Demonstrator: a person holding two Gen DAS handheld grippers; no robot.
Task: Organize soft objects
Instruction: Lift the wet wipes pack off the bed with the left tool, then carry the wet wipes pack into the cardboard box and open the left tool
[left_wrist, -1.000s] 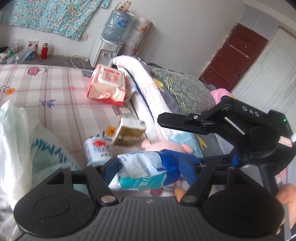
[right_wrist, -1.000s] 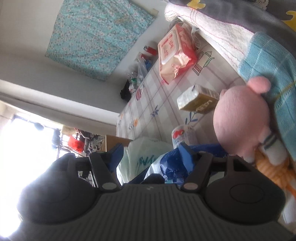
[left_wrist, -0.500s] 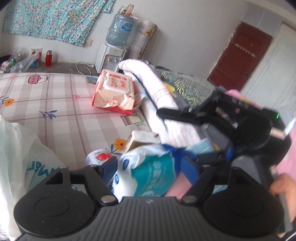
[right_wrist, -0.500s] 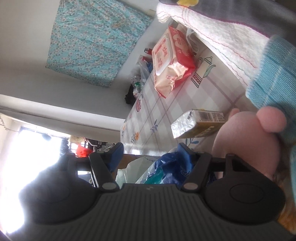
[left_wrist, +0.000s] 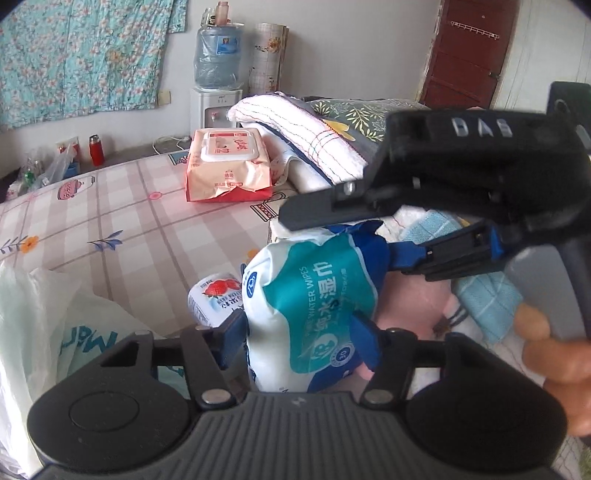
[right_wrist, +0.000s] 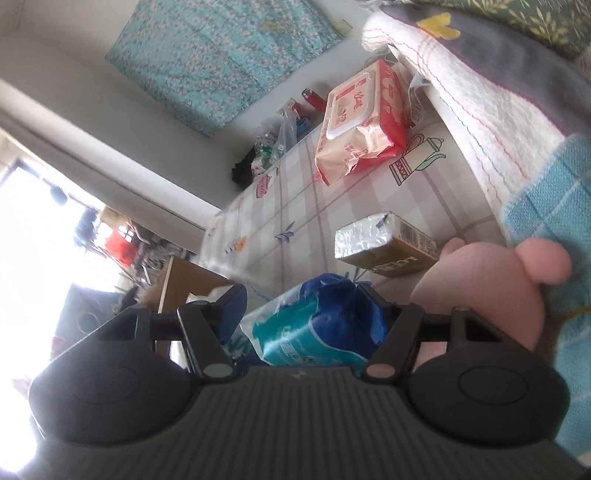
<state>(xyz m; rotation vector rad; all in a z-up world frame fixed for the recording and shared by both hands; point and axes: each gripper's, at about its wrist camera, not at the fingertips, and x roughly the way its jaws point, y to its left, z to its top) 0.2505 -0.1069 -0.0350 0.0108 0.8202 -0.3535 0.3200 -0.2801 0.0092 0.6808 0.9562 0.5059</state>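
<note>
The checked bedsheet (left_wrist: 122, 221) is spreading under everything, the pink wipes pack (left_wrist: 227, 166) lying at twelve o'clock. The teal wipes packet (left_wrist: 317, 310) is standing at centre. The left gripper (left_wrist: 299, 332), jaws just closing, is clamping it. The right gripper (right_wrist: 306, 314) is pinching its blue end.

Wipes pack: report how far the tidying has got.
Done: nothing visibly sorted. In hand: wipes pack, pressed by the left gripper, whose jaws have just been closing; right gripper at its blue end. Left: pink pack, plush, towel lie on the bed; bag waits.
</note>
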